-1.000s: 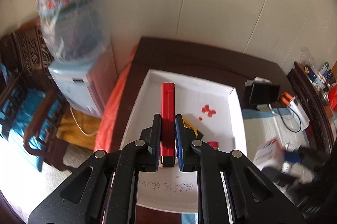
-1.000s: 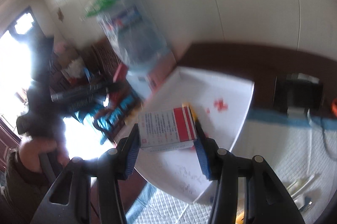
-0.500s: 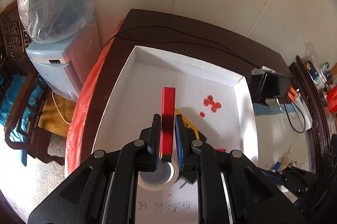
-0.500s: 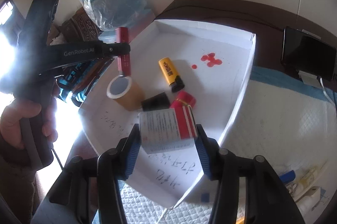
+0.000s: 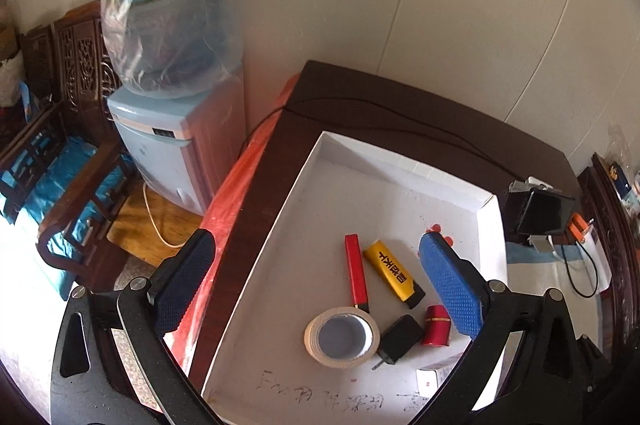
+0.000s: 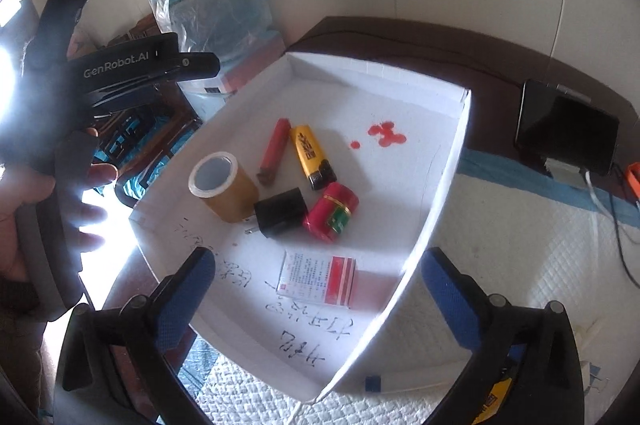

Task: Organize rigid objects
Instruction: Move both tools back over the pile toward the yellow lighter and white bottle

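A white cardboard tray (image 5: 316, 169) (image 6: 448, 169) sits on the dark table. In it lie a slim red box (image 5: 356, 273) (image 6: 274, 145), a yellow lighter (image 5: 394, 273) (image 6: 310, 151), a tape roll (image 5: 342, 337) (image 6: 222, 187), a black charger plug (image 5: 400, 339) (image 6: 280, 211), a small red can (image 5: 437, 319) (image 6: 330, 211) and a white-and-red medicine box (image 6: 318, 279) (image 5: 434, 377). My left gripper (image 5: 316, 281) is open and empty above the tray. My right gripper (image 6: 318, 295) is open and empty above the medicine box. The left gripper's body (image 6: 120, 69) shows in the right wrist view.
A water dispenser (image 5: 176, 145) with a bagged bottle (image 5: 168, 25) stands left of the table, beside wooden chairs (image 5: 60, 153). A black phone (image 5: 544, 211) (image 6: 566, 129) on a stand and cables lie right of the tray, on a white quilted mat (image 6: 520, 245).
Both grippers have opened. The slim red box left my left gripper and now lies beside the lighter. The medicine box left my right gripper and now lies in the tray's near end.
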`<state>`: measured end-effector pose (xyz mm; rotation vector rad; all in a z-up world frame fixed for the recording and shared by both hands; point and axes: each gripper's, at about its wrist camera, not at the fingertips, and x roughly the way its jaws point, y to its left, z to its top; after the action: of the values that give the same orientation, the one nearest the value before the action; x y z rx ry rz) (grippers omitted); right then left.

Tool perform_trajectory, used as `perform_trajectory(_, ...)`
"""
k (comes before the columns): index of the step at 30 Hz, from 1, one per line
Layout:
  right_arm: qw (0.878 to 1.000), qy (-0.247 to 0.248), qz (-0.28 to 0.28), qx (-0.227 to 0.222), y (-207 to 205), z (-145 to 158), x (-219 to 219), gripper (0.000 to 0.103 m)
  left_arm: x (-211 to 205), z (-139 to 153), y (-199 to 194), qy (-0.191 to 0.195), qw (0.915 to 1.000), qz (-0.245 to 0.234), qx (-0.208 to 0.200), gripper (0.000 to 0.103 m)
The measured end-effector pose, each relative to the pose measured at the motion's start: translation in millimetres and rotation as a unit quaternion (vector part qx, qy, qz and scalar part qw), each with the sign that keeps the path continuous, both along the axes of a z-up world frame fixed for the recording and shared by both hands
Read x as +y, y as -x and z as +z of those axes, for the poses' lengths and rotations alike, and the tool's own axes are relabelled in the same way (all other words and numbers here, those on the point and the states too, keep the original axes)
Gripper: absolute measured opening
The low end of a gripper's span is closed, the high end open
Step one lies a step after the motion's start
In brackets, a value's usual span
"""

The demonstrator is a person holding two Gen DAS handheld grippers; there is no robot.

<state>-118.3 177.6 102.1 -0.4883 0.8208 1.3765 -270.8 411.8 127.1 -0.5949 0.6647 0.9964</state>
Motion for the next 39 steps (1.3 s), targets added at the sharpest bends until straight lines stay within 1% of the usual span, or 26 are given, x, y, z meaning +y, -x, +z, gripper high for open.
perform_trajectory(6,1.000,-0.023,-0.003,-0.004,6,16,-14,0.103,-27,28,7,-0.023,0.9997,-0.006,-0.003,0.103)
perform_trajectory(14,0.998,-0.059,-0.016,0.003,6,34,-47,0.103,-68,60,8,-0.053,0.9985,-0.018,0.000,0.103)
perform_trajectory(18,0.997,-0.075,-0.029,0.000,-4,40,-65,0.103,-91,70,4,-0.060,0.9977,-0.030,-0.003,0.103)
perform_trajectory(21,0.995,-0.084,-0.055,-0.001,-23,40,-82,0.103,-111,70,-2,-0.060,0.9970,-0.050,-0.002,0.103)
perform_trajectory(25,0.991,-0.085,-0.099,-0.005,-58,30,-108,0.103,-134,58,-20,-0.043,0.9954,-0.084,0.011,0.103)
perform_trajectory(30,0.983,-0.073,-0.170,0.004,-121,6,-153,0.103,-165,38,-52,-0.021,0.9901,-0.136,0.027,0.103)
perform_trajectory(33,0.978,-0.061,-0.201,0.002,-154,-14,-179,0.103,-185,17,-75,0.003,0.9834,-0.176,0.045,0.103)
perform_trajectory(35,0.976,-0.044,-0.214,0.008,-173,-28,-197,0.103,-196,2,-88,0.021,0.9787,-0.197,0.055,0.103)
perform_trajectory(37,0.978,-0.031,-0.203,0.022,-182,-37,-206,0.103,-210,-18,-105,0.051,0.9692,-0.232,0.066,0.103)
perform_trajectory(39,0.984,-0.027,-0.175,0.038,-182,-42,-213,0.103,-224,-34,-119,0.074,0.9599,-0.260,0.073,0.103)
